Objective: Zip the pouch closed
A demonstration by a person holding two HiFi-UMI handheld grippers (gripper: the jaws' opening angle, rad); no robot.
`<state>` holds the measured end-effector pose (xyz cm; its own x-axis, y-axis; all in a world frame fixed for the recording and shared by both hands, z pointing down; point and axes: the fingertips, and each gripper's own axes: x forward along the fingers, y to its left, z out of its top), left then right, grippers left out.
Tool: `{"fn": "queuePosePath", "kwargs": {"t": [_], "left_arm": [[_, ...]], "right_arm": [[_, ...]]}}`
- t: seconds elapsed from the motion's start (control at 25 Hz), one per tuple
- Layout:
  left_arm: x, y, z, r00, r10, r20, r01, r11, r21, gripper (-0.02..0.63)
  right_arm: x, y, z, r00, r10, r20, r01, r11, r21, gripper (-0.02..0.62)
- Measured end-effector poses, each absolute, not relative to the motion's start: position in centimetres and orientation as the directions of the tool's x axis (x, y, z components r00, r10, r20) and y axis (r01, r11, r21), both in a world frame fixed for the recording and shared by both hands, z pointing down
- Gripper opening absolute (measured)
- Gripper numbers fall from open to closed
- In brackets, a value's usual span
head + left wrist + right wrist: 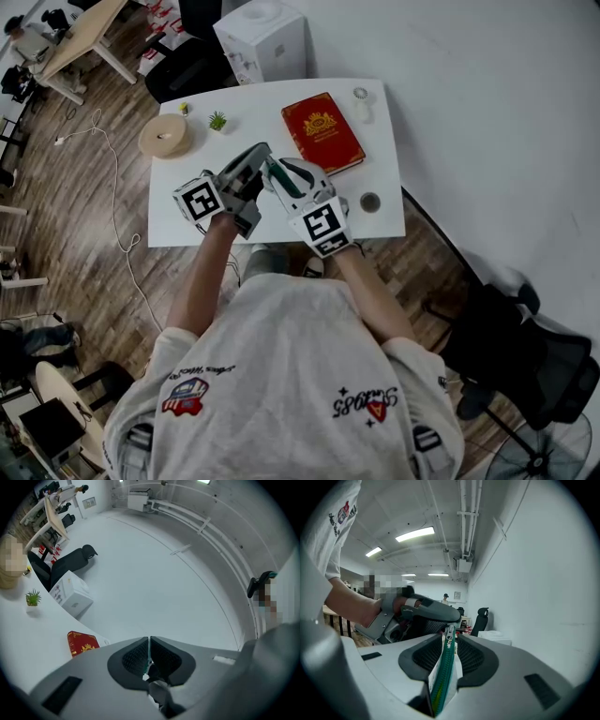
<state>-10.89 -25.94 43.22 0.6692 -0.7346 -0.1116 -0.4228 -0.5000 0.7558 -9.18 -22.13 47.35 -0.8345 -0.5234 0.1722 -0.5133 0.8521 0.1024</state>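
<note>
The soft white pouch with a green zipper is being held in the air between the two grippers, above the near middle of the white table. Its zipper band is being gripped edge-up by the right gripper, whose jaws are standing narrowly apart with the pads seemingly pressing both sides of the pouch. At the far end, beside the small silver zipper pull, a thin green edge is being pinched by the left gripper, its jaws fully together. Whether the pull itself is being held cannot be told.

A slip is being risked at that thin left hold if the band is being pulled while slack. Jamming is being risked too: the right pads are sitting on the zipper line itself, so the slider's path may be blocked there, or fabric caught in the teeth.

Open room is being left all round. A red book with a gold crest is lying at 1 o'clock from the pouch, a small dark round object at 3 o'clock and a small green potted plant at 11 o'clock, all well apart. The table's near edge is lying at 6 o'clock, just under the hands, so a dropped pouch could be lost to the wooden floor.
</note>
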Motion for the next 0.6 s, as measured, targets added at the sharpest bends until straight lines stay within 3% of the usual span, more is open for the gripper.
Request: {"fn": "queuePosePath", "kwargs": {"t": [0.6], "left_arm": [[-10.1, -25.3, 44.7, 0.687, -0.725, -0.045, -0.458, -0.481, 0.747, 0.015]], "right_arm": [[-9.0, -21.9, 48.6, -0.829, -0.514, 0.22, -0.512, 0.856, 0.074, 0.046]]}}
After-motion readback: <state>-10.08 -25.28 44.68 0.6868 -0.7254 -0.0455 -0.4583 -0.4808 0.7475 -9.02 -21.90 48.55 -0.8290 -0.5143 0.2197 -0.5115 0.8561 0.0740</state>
